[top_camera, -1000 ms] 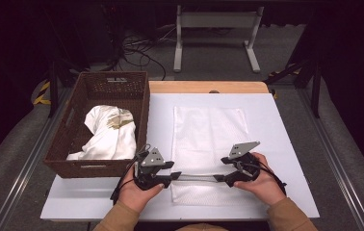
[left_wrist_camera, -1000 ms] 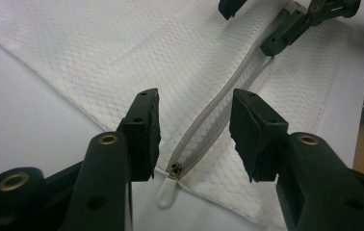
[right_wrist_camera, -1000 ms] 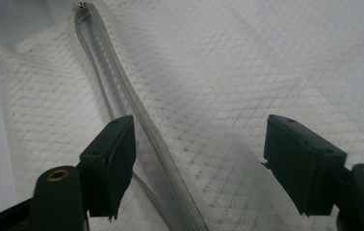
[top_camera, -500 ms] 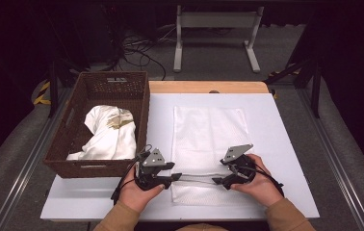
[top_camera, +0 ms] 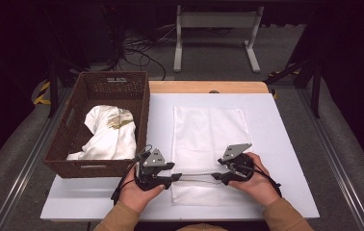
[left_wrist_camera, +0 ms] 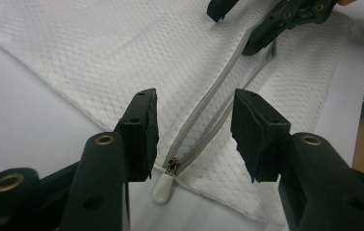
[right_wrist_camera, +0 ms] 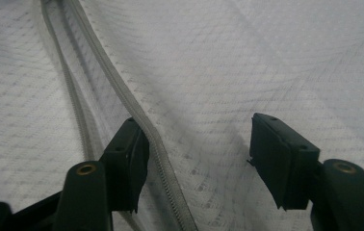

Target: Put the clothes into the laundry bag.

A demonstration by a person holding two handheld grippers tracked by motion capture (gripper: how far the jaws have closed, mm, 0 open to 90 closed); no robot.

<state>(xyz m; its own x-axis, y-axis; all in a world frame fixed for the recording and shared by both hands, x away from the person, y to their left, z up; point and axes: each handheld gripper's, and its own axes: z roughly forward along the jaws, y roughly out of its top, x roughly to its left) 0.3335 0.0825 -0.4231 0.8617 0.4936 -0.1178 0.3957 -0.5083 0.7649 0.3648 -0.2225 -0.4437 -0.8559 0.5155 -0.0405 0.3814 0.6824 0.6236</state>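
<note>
Zipper pull [left_wrist_camera: 163, 186] lies between left claw's [left_wrist_camera: 194, 132] parted jaws.

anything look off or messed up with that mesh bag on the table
Nothing looks damaged. The mesh bag lies flat and square on the table; its zipper is open, the two sides parted. Both the left tool and right tool are open over it.

A white table [top_camera: 286, 144] with a wooden strip along its far edge carries a white mesh laundry bag [top_camera: 209, 130] lying flat near its centre. At left, a brown wicker basket [top_camera: 74, 166] overhangs the table's left edge.
</note>
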